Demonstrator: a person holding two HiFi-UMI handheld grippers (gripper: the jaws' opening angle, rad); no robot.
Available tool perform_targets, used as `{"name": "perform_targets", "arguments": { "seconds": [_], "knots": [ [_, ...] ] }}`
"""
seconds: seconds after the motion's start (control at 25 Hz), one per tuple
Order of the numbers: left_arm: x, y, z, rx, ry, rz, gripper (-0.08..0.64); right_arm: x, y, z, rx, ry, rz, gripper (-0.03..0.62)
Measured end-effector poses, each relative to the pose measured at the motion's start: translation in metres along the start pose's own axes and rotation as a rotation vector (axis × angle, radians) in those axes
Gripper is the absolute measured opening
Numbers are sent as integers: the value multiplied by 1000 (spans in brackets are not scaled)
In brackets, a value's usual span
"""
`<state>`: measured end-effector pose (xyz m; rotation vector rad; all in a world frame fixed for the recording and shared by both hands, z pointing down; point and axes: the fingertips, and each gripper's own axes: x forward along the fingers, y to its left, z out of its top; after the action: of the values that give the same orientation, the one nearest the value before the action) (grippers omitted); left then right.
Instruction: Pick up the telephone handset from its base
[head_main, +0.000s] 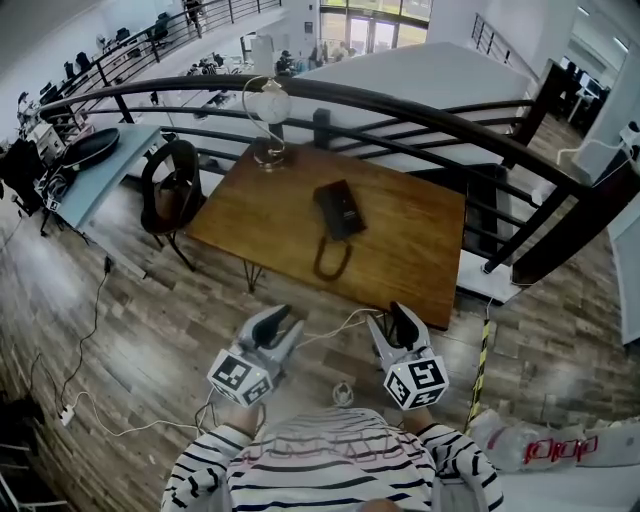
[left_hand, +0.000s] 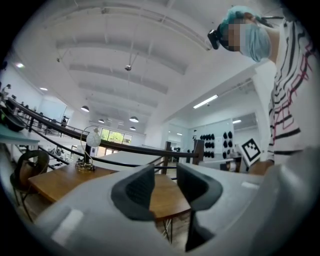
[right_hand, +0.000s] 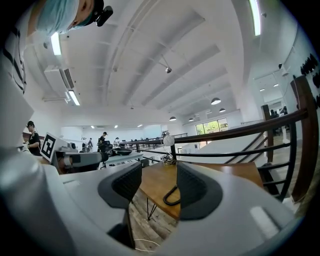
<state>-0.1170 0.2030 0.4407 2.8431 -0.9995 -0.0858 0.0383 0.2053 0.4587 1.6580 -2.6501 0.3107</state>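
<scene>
Telephone handset (head_main: 332, 205): well ahead of jaws; likely light, rigid, smooth | hold: mid-shaft | left gripper (left_hand: 162, 186), right gripper (right_hand: 159, 184): jaws apart, empty

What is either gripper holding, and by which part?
Nothing. Left gripper and right gripper are both open and empty, short of the table; the phone sits there untouched.

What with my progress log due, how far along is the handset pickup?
Done: nothing yet; the telephone sits untouched on the wooden table. In hand: the left gripper and right gripper, both open and empty, are short of the table's near edge. Left: reach in, grip the handset and lift it off.
</scene>
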Motion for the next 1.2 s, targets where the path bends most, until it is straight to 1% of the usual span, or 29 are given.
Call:
{"name": "perform_targets", "arguments": {
  "seconds": [0.12, 0.36, 0.52, 0.76, 0.96, 1.08, 1.2],
  "knots": [
    [28, 9, -2, 4, 4, 17, 138, 17, -26, 4, 1, 9, 22, 210],
    [75, 32, -9, -20, 9, 78, 138, 54, -70, 9, 3, 28, 79, 216],
    [100, 46, -15, -36, 14, 101, 138, 77, -90, 6, -9, 53, 115, 216],
    [124, 76, -21, -59, 32, 111, 138, 112, -107, 7, -22, 67, 117, 215],
    [141, 118, -22, -75, 38, 86, 139, 151, -114, 7, -20, 75, 88, 215],
    [154, 147, -19, -85, 54, 49, 138, 176, -117, 13, -11, 73, 46, 215],
    [170, 172, -7, -83, 66, 4, 138, 200, -122, 26, -10, 65, 7, 213]
  ]
}}
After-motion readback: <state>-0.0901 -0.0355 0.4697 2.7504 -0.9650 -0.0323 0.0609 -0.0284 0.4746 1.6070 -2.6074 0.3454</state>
